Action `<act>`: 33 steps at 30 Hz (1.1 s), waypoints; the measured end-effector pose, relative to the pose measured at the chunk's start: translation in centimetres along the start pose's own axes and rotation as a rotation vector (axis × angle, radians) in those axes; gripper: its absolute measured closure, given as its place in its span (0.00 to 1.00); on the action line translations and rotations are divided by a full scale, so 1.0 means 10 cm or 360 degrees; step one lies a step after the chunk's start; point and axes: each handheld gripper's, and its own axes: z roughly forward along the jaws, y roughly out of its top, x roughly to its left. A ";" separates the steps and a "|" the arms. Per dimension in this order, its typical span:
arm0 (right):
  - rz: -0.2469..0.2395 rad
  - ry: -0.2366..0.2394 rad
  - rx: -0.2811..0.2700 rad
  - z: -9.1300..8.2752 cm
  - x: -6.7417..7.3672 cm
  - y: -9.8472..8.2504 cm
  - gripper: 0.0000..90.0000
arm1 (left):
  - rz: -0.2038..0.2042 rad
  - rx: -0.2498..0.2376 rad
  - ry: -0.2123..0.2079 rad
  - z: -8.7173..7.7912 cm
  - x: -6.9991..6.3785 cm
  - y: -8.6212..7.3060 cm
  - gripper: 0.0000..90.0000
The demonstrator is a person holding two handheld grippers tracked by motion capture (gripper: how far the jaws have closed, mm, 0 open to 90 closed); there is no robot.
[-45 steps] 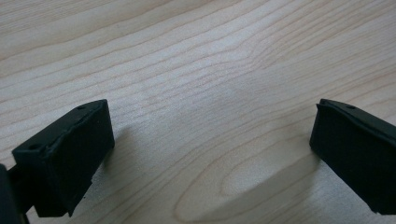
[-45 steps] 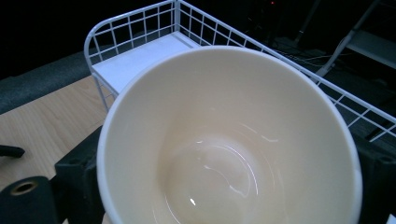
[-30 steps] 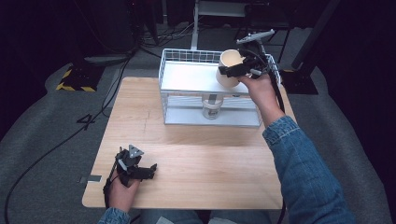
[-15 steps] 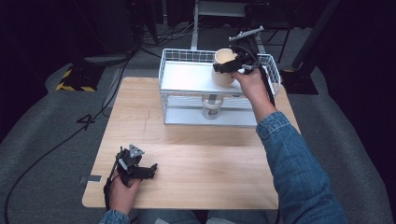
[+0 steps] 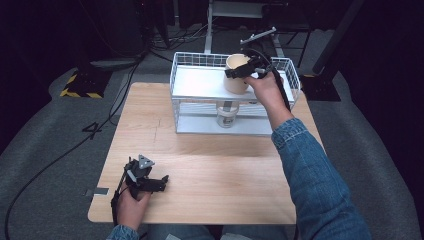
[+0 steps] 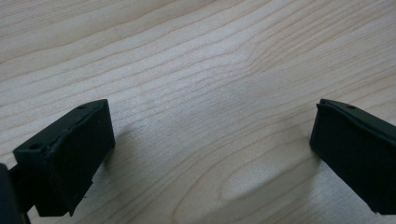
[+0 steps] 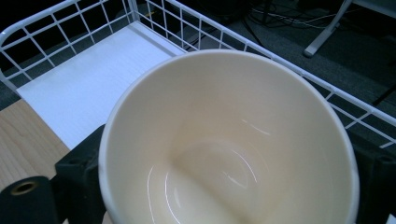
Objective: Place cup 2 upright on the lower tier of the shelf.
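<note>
A light wooden table is seen on a grey carpeted floor, its grain showing plainly in the left gripper view. At the far edge, right of the middle, a white wire rack is set on the tabletop; it carries a white upper shelf and a white lower deck. A small white container is stood on the lower deck, under the shelf. At the near left corner the left gripper is rested on the bare wood. A faint pencil line is marked on the tabletop left of the rack. The remaining wood is left bare.
</note>
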 end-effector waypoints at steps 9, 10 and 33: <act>0.0029 -0.0004 0.0032 0.05 -0.05 -0.01 0.11 | 0.0004 -0.0001 0.0002 0.00 0.00 0.00 0.00; 0.0023 -0.0003 0.0039 0.06 -0.05 -0.01 0.11 | 0.0004 -0.0001 0.0001 0.00 0.00 0.00 0.00; 0.0032 0.0020 0.0023 0.11 -0.10 -0.03 0.11 | 0.0003 -0.0001 -0.0002 0.01 0.00 0.01 0.00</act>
